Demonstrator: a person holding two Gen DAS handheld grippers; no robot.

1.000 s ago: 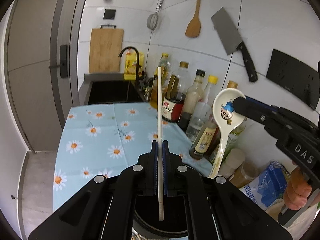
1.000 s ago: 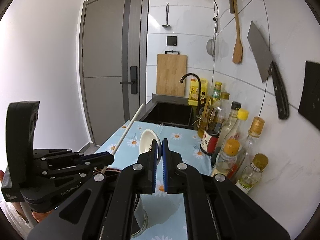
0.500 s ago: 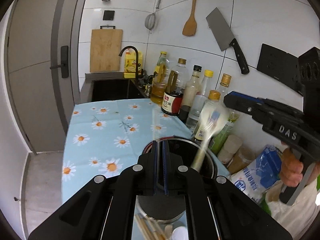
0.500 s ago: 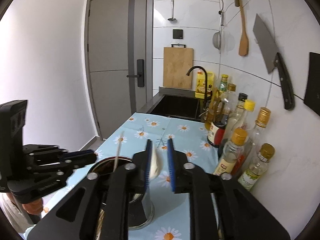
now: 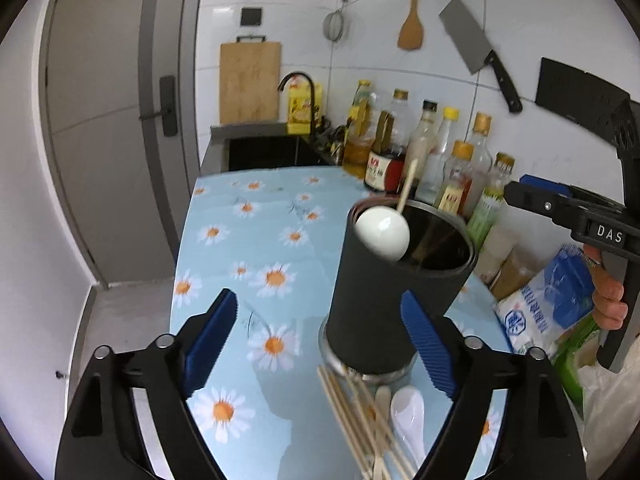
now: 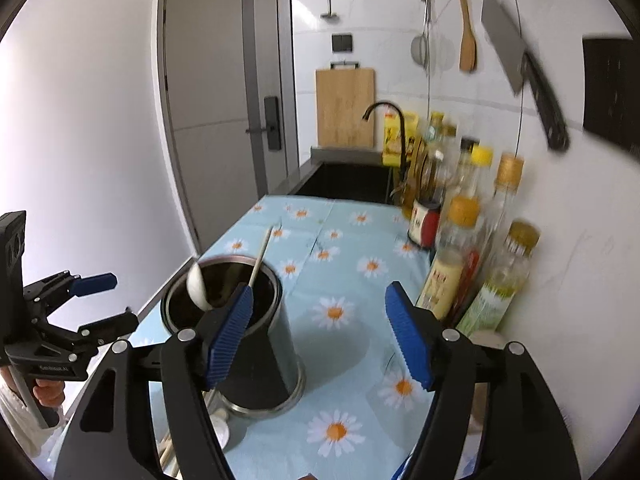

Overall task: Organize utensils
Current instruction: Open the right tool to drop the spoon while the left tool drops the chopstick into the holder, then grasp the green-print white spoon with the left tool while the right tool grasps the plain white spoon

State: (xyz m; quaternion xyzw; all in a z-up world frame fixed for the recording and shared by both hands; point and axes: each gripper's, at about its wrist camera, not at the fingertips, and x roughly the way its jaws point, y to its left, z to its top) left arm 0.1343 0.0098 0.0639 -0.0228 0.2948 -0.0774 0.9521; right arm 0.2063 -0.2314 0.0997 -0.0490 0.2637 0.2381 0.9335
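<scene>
- Left gripper (image 5: 318, 338): jaws spread wide, nothing held, blue pads either side of the view.
- Right gripper (image 6: 320, 334): also wide open and empty, hanging just above and to the right of the holder.
- Directly ahead of the left gripper and a bit right: black utensil holder (image 5: 400, 280) standing upright on the daisy tablecloth (image 5: 240, 240), with a white spoon (image 5: 383, 236) leaning on the near rim and one chopstick (image 5: 407, 186) poking out, tilted toward the bottles (image 5: 440, 152).
- Loose pile still waiting: bundle of chopsticks (image 5: 360, 420) and a second white spoon (image 5: 408, 410) lying flat on the cloth, touching the foot of the holder, right under the left gripper's right finger.
- Long axis of that bundle runs diagonally, near end toward the camera and lower right, so looks like a downward reach with the jaws set across the sticks.
- Left gripper clearly nearer to the pile; from the right wrist view only a sliver of sticks (image 6: 168, 448) shows past the left finger, so probably the left one's job.
- Versus a second ago: left was clamped on a chopstick held upright and right was pinching the spoon above the holder; now both are in the holder, both grippers let go and opened up.
</scene>
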